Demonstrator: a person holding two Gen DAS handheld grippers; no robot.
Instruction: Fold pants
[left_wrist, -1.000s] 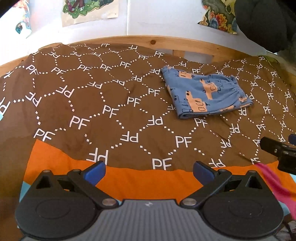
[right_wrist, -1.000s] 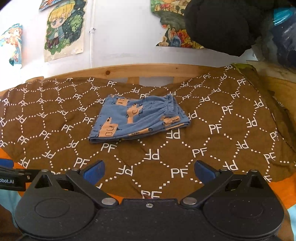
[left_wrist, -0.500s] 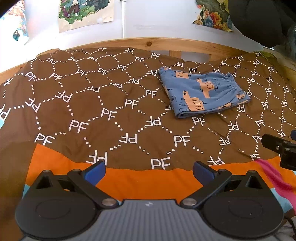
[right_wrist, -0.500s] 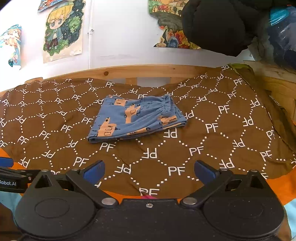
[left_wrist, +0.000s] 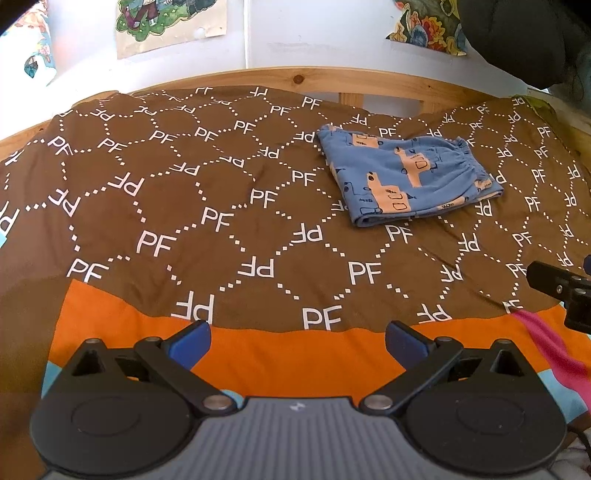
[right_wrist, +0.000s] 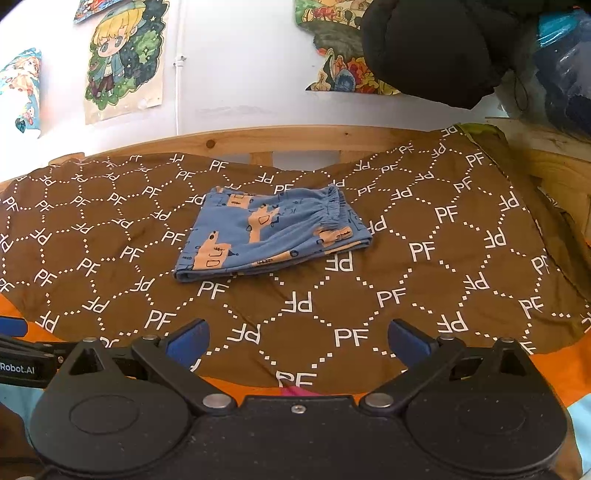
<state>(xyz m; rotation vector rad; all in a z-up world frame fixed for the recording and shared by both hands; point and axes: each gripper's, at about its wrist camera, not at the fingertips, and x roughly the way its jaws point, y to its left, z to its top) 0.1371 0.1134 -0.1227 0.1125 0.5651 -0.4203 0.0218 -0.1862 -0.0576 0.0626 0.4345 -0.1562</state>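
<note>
Small blue pants (left_wrist: 408, 179) with orange prints lie folded into a compact rectangle on the brown bedspread (left_wrist: 184, 206), right of centre in the left wrist view. In the right wrist view the pants (right_wrist: 273, 234) lie centre-left, elastic waistband to the right. My left gripper (left_wrist: 297, 338) is open and empty, well short of the pants, over the orange band. My right gripper (right_wrist: 297, 338) is open and empty too, hovering near the spread's front edge. Part of the right gripper (left_wrist: 561, 291) shows at the left view's right edge.
A wooden bed frame (right_wrist: 295, 138) runs along the far side under a white wall with posters (right_wrist: 123, 59). A black garment (right_wrist: 436, 48) hangs at the upper right. A pink cloth strip (left_wrist: 550, 343) lies at the front right.
Both grippers have drawn back and risen slightly, so the folded pants sit a little farther off. The pants have not moved and both grippers stay open.
</note>
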